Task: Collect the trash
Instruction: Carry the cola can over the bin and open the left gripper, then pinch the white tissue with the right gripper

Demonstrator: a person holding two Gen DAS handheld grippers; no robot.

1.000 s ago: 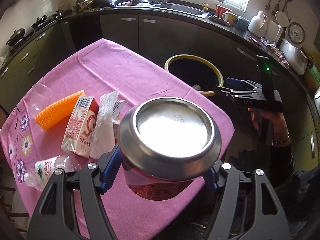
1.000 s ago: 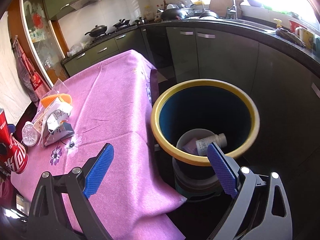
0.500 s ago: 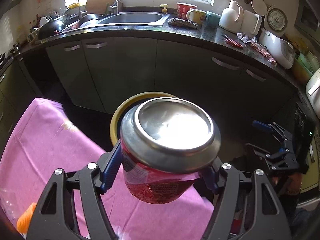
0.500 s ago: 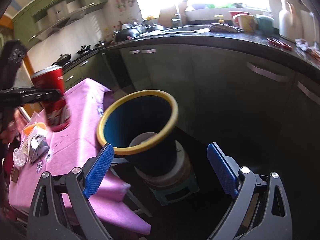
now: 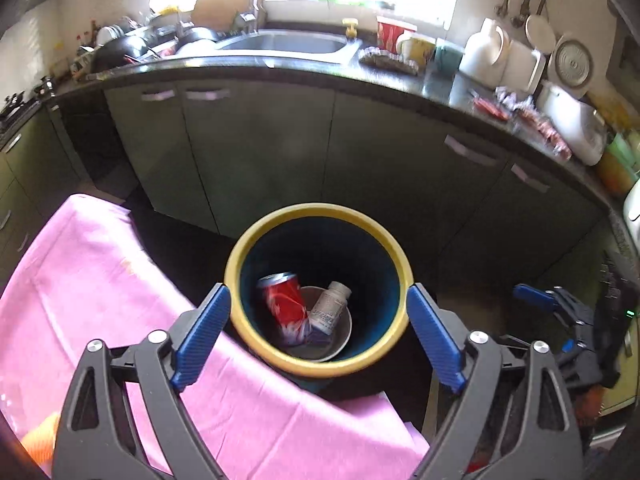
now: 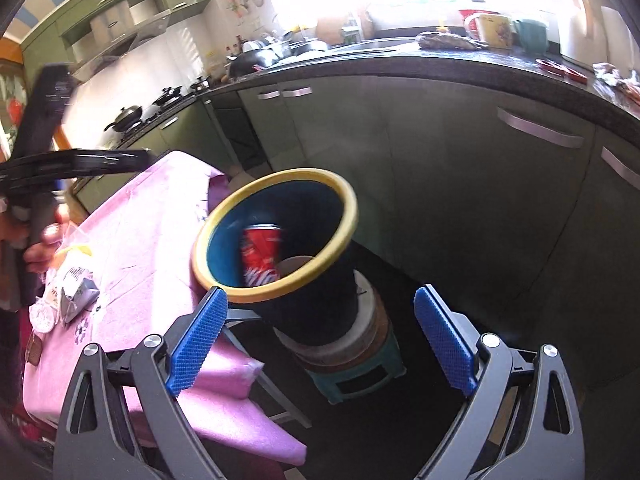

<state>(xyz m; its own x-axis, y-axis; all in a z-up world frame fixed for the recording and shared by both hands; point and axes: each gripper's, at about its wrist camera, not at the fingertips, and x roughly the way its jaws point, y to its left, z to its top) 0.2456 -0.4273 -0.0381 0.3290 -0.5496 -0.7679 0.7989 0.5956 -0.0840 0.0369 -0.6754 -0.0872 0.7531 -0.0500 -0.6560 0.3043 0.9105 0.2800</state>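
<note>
Hovering above the bin point(image 5: 318, 216), the left gripper point(image 5: 318, 334) has just been opening its jaws; they now stand wide with nothing between them. The red can point(image 5: 284, 306) is inside the bin, lying tilted against a white bottle point(image 5: 330, 307) and a grey bowl point(image 5: 340, 340) at the bottom. The right gripper point(image 6: 320, 340) is off to the side of the bin, jaws wide and empty.

Hazards from this position:

1. Bin stability. In the right wrist view the bin stands on a stack of round supports on a small green stool point(image 6: 360, 376). It looks top-heavy. A knock on the yellow rim from either gripper could tip it and spill what has been collected.

2. Cloth drag. The pink cloth point(image 5: 100, 280) hangs over the worktop edge just beside the bin. A low swing of the left gripper back toward the worktop could catch the cloth and pull the remaining trash off.

3. Remaining items. A carton point(image 6: 76, 292) and a clear plastic bottle point(image 6: 42, 316) lie close together at the far end of the worktop, with other wrappers too blurred to name. Closing on one may nudge its neighbours over the edge.

4. Gripper collision. Both grippers work near the bin, so crossing paths could make them strike each other.
</note>
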